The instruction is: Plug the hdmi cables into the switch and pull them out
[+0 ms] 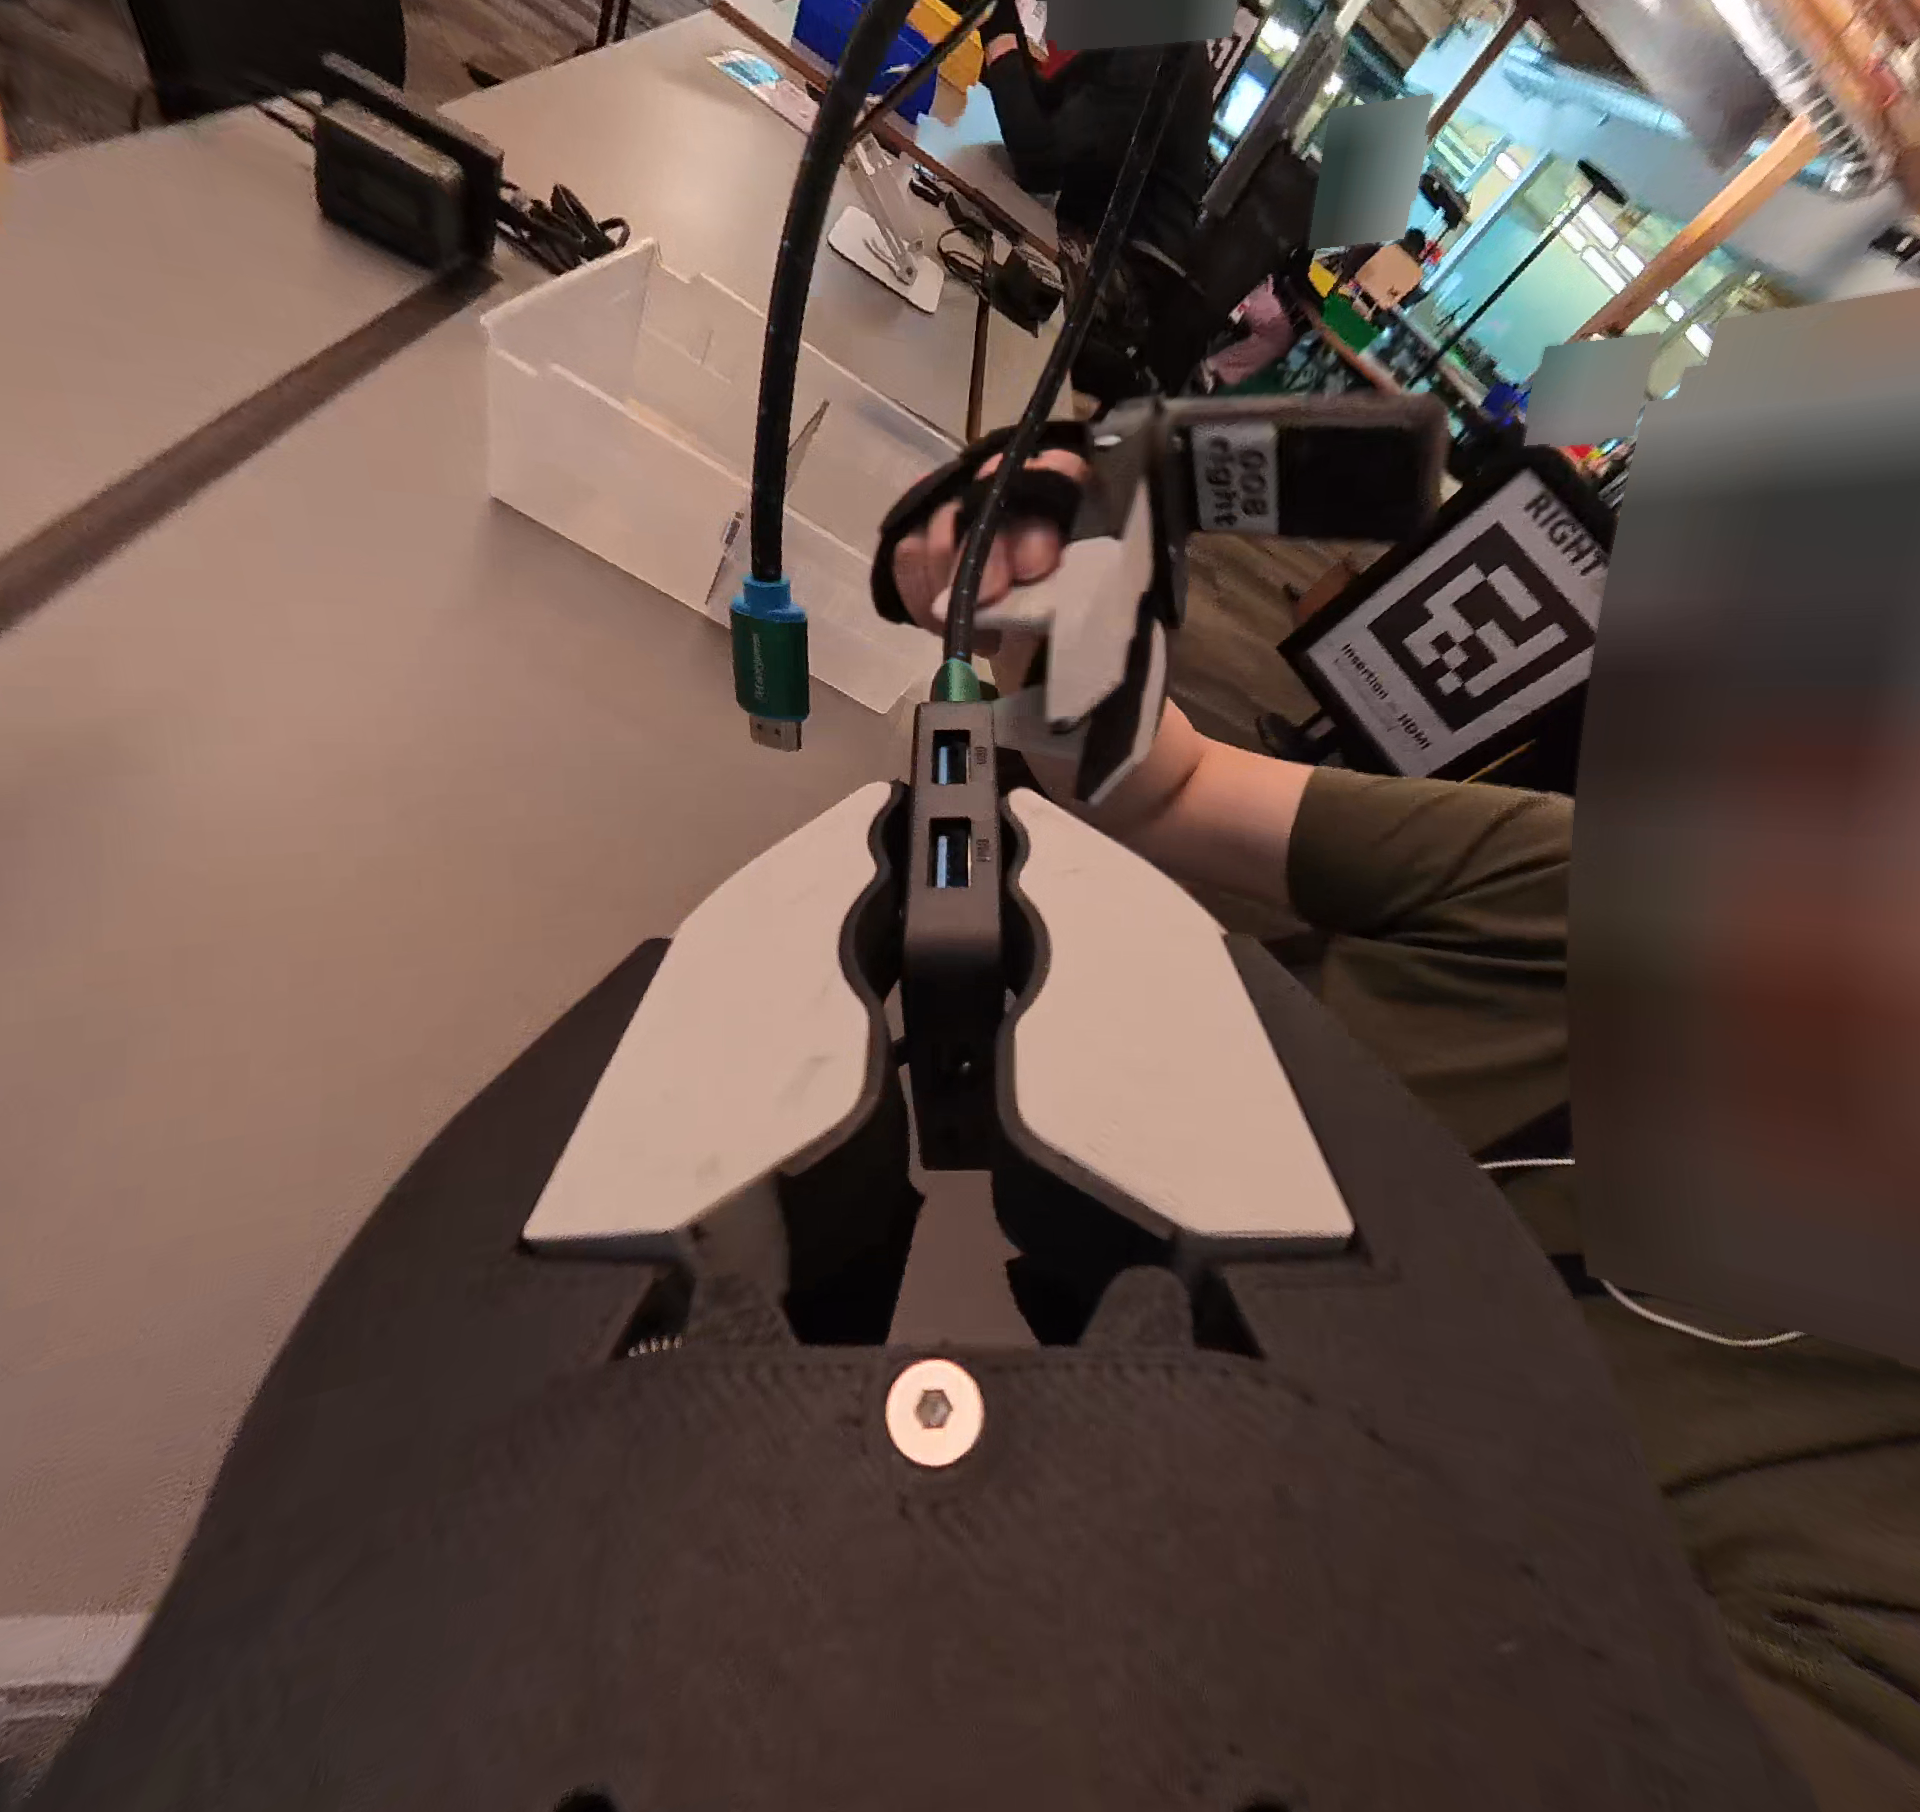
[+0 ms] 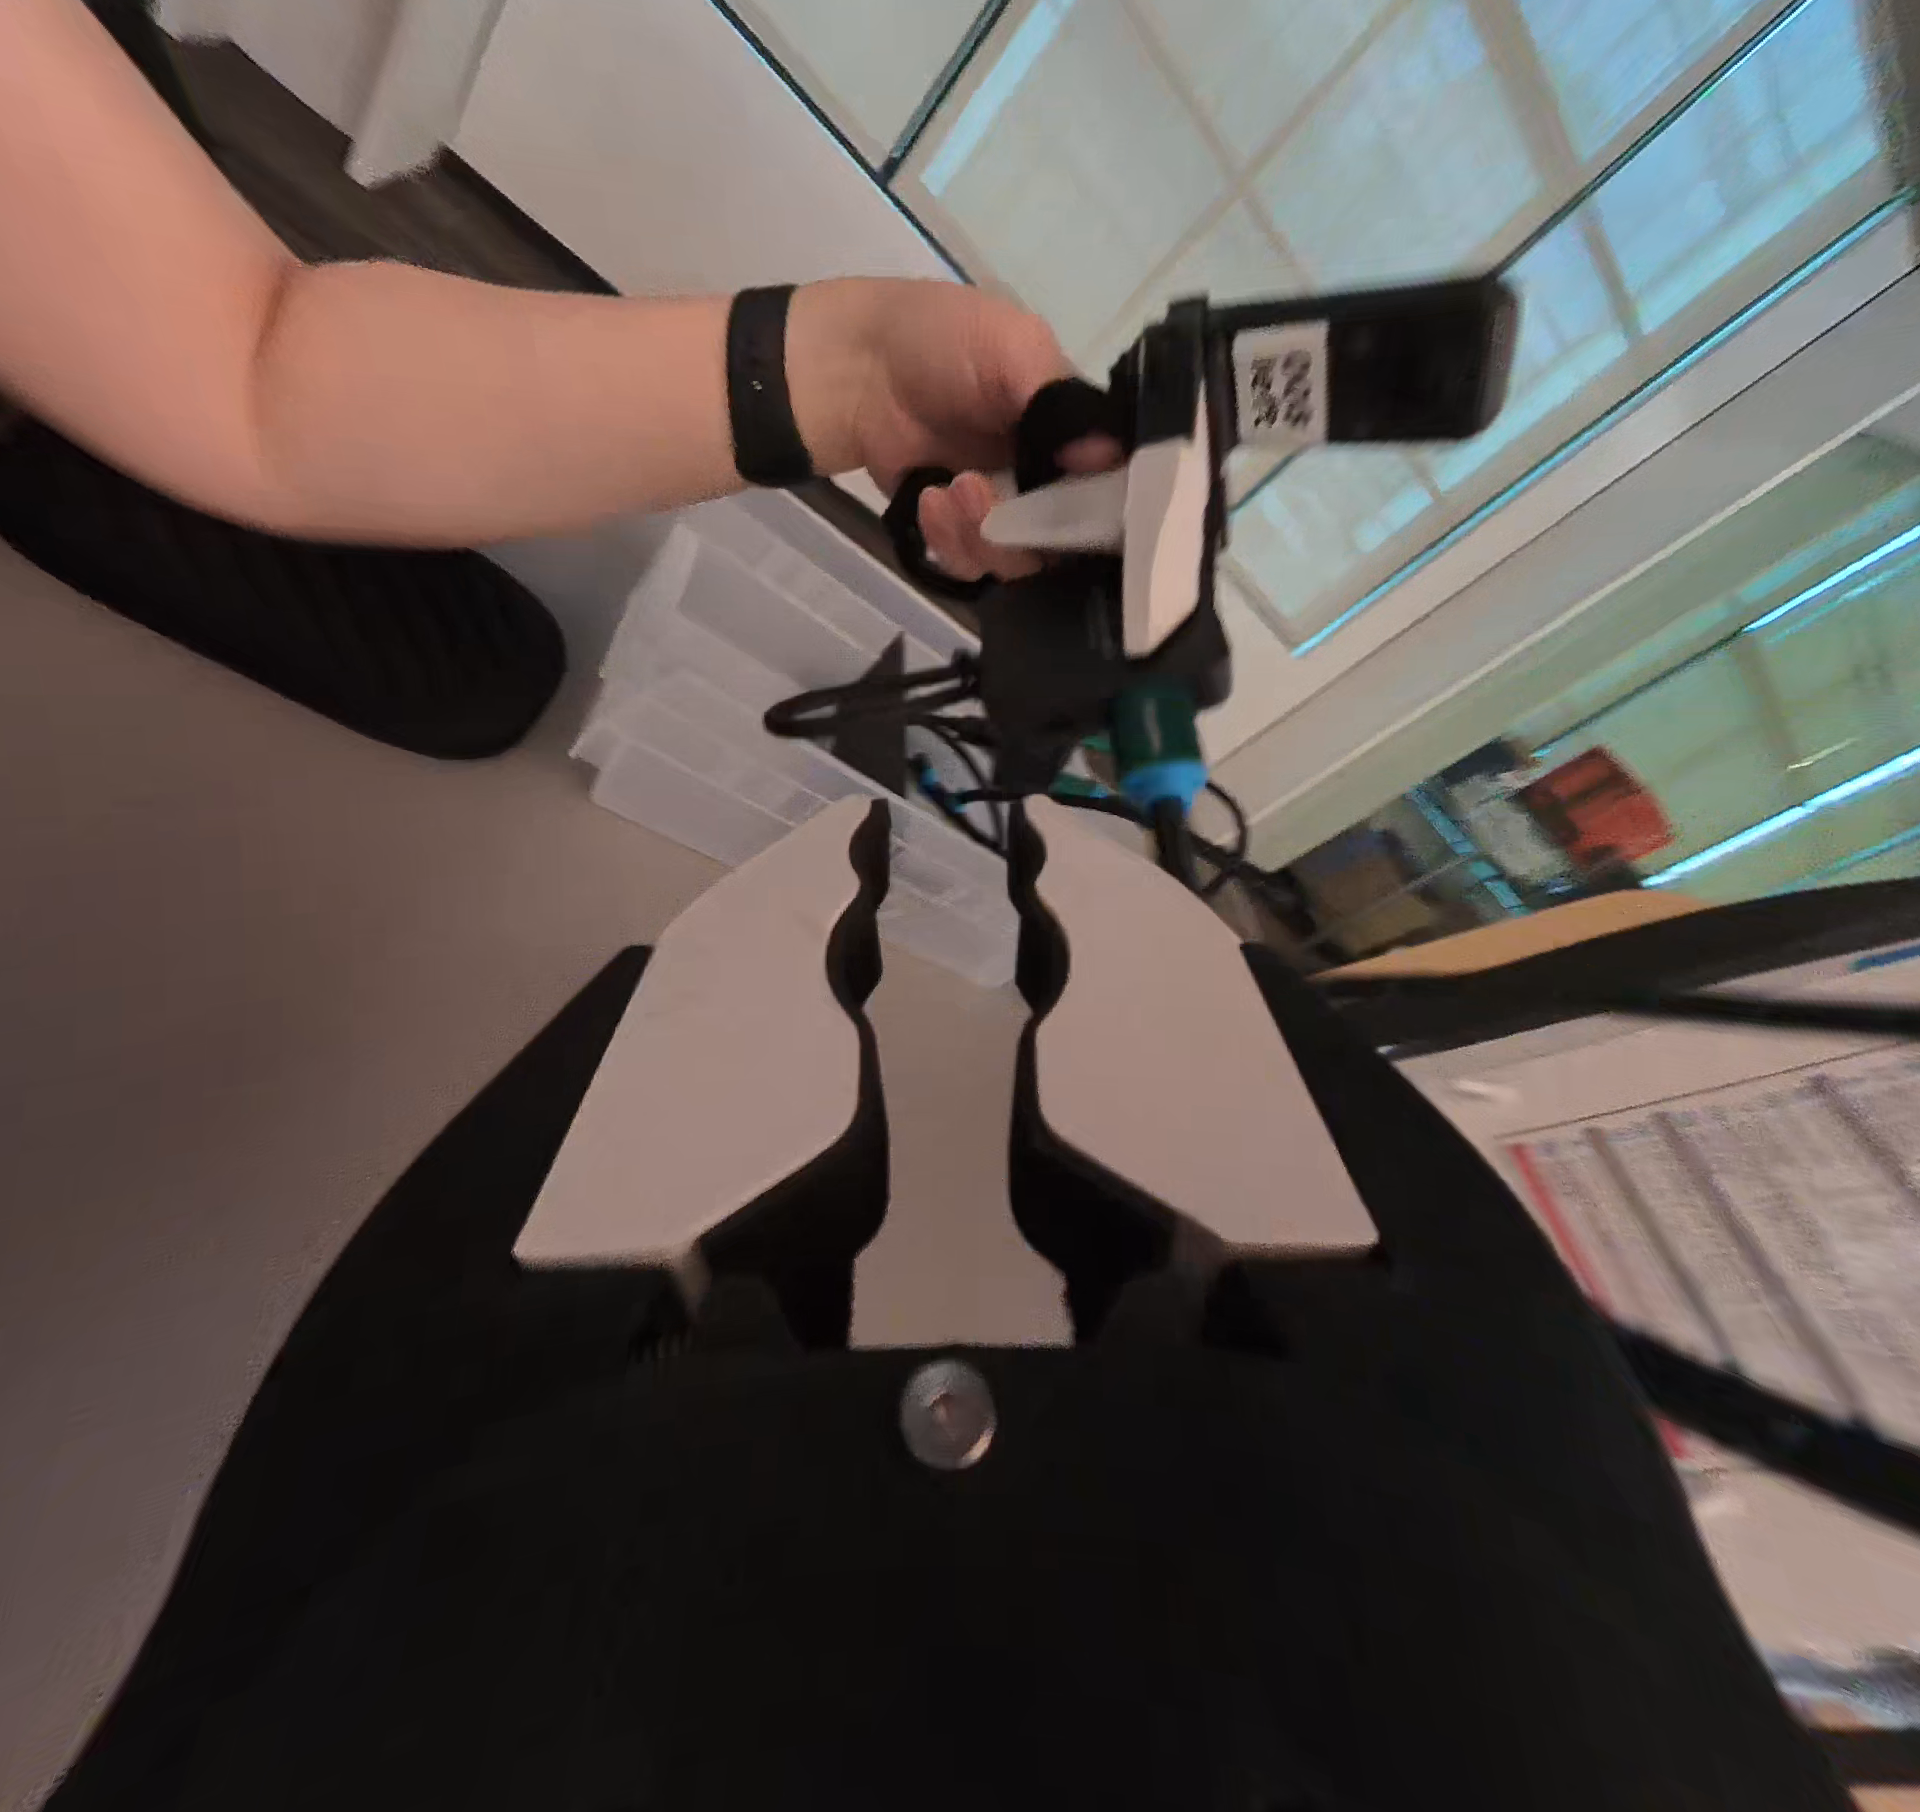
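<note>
Left gripper [image 1: 951, 827] clenched on our switch [image 1: 954, 889], long axis pointing away | right gripper [image 2: 951, 832] released, empty | green plug [image 1: 956, 684] seemingly seated at switch's far end | loose HDMI plug [image 1: 770, 663] hangs just left.

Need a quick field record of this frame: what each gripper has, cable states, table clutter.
left gripper: shut on switch, held above the table
right gripper: open, empty, beside the switch
plugged cable: green plug seated in the switch's far end
loose cable: green-and-blue plug hanging free, unplugged
table: clear plastic bin, black box at far edge
</note>
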Available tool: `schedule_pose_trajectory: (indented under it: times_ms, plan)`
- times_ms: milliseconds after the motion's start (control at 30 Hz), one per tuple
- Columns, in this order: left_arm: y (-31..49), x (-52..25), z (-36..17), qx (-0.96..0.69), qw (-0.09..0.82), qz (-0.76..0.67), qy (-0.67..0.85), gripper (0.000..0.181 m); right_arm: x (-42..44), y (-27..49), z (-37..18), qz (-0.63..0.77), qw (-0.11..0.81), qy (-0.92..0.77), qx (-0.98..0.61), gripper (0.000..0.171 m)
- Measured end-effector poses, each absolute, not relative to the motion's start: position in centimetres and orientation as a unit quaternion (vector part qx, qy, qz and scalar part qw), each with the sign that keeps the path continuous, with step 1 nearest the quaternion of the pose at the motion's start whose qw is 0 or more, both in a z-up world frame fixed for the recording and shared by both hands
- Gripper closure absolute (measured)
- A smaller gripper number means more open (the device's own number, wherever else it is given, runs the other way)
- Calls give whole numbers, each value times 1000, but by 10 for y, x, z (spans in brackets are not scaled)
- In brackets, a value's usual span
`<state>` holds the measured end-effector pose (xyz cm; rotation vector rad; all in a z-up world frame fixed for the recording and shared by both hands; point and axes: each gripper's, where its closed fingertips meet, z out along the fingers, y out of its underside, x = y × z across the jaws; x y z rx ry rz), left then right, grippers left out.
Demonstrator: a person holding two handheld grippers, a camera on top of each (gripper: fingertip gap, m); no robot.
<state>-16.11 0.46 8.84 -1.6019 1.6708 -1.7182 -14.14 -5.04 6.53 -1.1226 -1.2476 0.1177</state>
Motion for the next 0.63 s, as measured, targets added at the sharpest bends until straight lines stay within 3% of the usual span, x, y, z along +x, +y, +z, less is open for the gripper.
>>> schedule_pose_trajectory:
  times_ms: [233, 467, 633]
  plan:
    - [21, -151, 70, -587, 97, -600, 535, 166, -133, -31, 78, -75, 707, -510, -484, 137]
    - [16, -145, 51, -602, 53, -587, 539, 166, -133, -6, 51, -93, 675, -494, -540, 130]
    - [26, -145, 49, -608, 52, -595, 523, 166, -148, -25, 54, -83, 684, -540, -483, 134]
